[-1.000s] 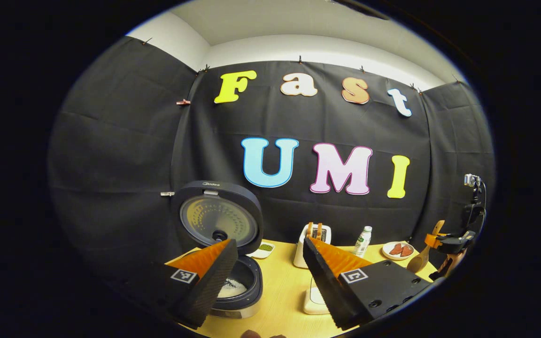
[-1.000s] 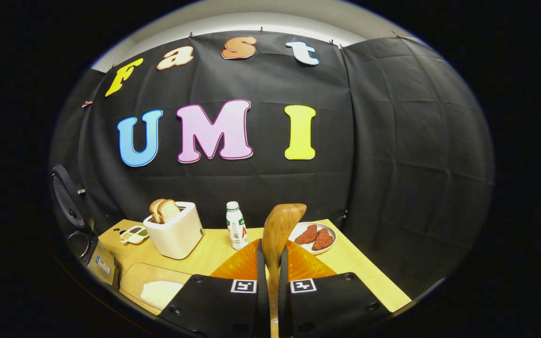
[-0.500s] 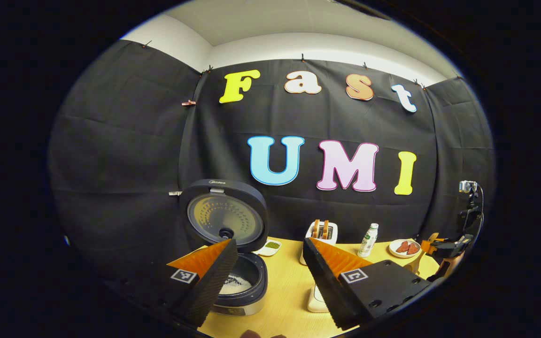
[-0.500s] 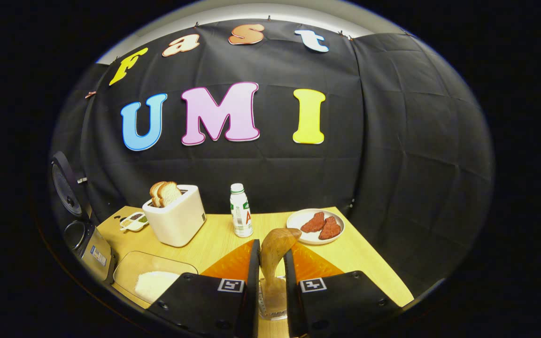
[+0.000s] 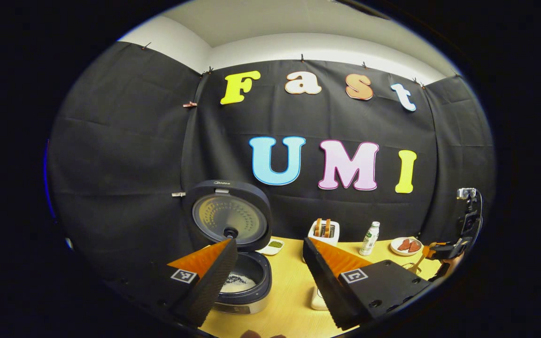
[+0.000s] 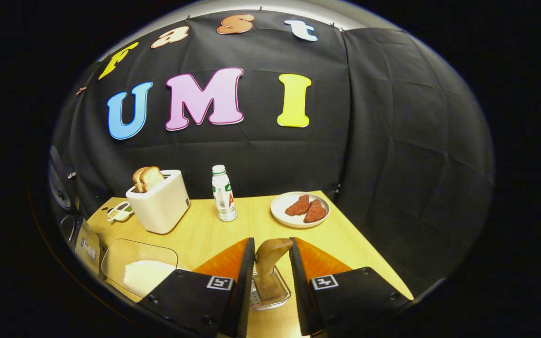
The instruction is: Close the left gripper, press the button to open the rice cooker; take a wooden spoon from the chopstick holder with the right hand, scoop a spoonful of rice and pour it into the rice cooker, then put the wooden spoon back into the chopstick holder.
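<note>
Wooden counter (image 5: 294,300) carries the rice cooker (image 5: 244,286), the landmark in the left gripper view: its lid (image 5: 229,219) stands raised and white rice (image 5: 237,283) lies in the pot. The left claw (image 5: 270,281) hangs just in front of the cooker with its fingers spread wide and nothing between them. Behind the cooker to its right sits a small dish (image 5: 274,245); farther right stand a toaster (image 5: 324,231), a bottle (image 5: 370,238) and a plate (image 5: 405,246) with red slices. Farthest from the cooker, at the counter's right end, the right claw (image 5: 439,251) shows above the wooden spoon (image 5: 418,264); whether it grips cannot be told from here. In the right gripper view, the right claw (image 6: 270,263) has its fingers parted, and the wooden spoon (image 6: 270,263) stands upright between them, seated in the chopstick holder (image 6: 270,295), with a gap on each side of the bowl. Taking that holder as the landmark, a clear container (image 6: 139,267) of rice lies to its left, the rice cooker (image 6: 80,239) beyond that at the edge, the toaster (image 6: 160,202) with bread behind left, the bottle (image 6: 223,193) straight behind, and the plate (image 6: 300,209) behind right.
</note>
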